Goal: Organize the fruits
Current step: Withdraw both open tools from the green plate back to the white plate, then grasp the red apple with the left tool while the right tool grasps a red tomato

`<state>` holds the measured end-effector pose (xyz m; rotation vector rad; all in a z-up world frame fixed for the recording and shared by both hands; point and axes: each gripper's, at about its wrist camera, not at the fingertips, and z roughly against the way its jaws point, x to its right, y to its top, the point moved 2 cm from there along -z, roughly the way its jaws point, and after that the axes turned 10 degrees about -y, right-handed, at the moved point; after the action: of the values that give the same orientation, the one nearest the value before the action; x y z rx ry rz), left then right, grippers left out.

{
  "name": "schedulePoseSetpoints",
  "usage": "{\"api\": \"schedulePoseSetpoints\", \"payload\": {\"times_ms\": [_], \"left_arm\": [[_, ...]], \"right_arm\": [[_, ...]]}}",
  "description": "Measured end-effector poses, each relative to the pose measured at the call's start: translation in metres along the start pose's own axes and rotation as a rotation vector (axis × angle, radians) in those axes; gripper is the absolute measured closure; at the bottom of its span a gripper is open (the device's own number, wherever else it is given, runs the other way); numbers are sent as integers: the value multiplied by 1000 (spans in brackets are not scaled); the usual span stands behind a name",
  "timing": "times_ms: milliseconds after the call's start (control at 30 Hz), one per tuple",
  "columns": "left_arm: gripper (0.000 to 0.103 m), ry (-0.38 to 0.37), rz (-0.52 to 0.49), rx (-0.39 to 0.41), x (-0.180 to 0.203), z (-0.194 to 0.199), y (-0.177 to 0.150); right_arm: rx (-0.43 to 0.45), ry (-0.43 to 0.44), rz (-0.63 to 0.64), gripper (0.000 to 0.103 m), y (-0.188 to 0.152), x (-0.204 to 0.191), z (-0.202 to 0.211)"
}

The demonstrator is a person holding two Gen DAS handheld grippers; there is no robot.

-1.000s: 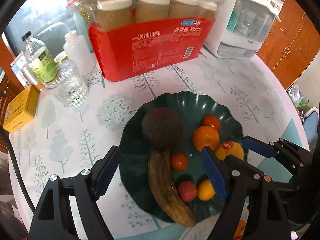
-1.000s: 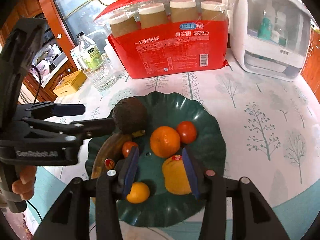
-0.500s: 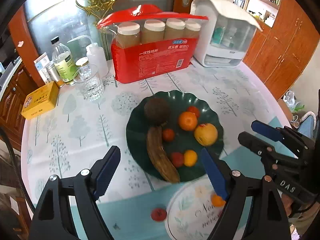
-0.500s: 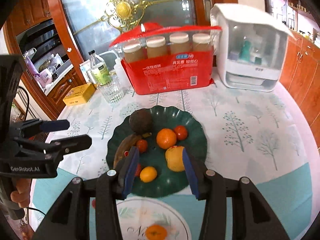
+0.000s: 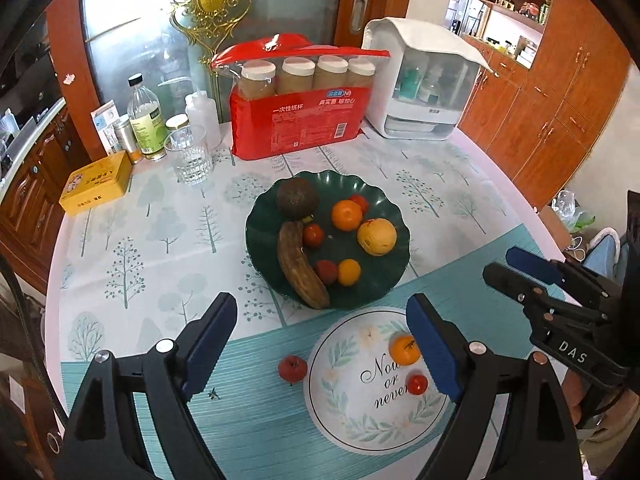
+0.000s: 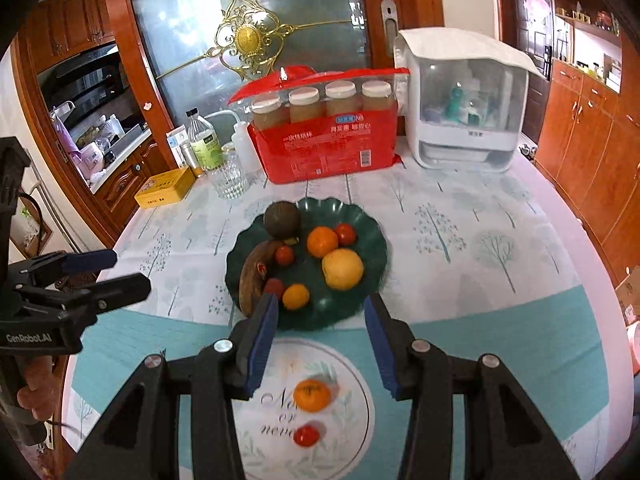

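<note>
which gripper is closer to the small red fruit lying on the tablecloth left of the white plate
Left. The small red fruit lies between the opening, empty left gripper jaws; the right gripper is well off past the white plate.

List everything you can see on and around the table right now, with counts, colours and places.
green plate: 1, dark green, table centre, holding eight fruits
banana: 1, browned, left side of green plate
white plate: 1, leaf print, nearest edge
orange: 1, on white plate
tomato: 1, red, on white plate
red fruit: 1, on the cloth left of white plate
cup pack: 1, red, behind green plate
glass: 1, clear, back left
yellow box: 1, far left
left gripper: jaws opening, empty
right gripper: open, empty
</note>
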<state>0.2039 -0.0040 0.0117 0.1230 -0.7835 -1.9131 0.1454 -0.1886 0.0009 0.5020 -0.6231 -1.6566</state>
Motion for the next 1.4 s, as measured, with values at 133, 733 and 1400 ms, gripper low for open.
{"api": "schedulePoseSetpoints", "payload": {"times_ms": [133, 733, 1400], "left_arm": [[15, 13, 11, 6, -3, -1, -13], [21, 32, 158, -128, -59, -84, -82], [52, 24, 68, -231, -56, -151, -99]], "right_arm": [[-30, -13, -6, 57, -19, 1, -5], [-209, -66, -13, 57, -108, -7, -58], [-282, -44, -16, 58, -141, -27, -92]]}}
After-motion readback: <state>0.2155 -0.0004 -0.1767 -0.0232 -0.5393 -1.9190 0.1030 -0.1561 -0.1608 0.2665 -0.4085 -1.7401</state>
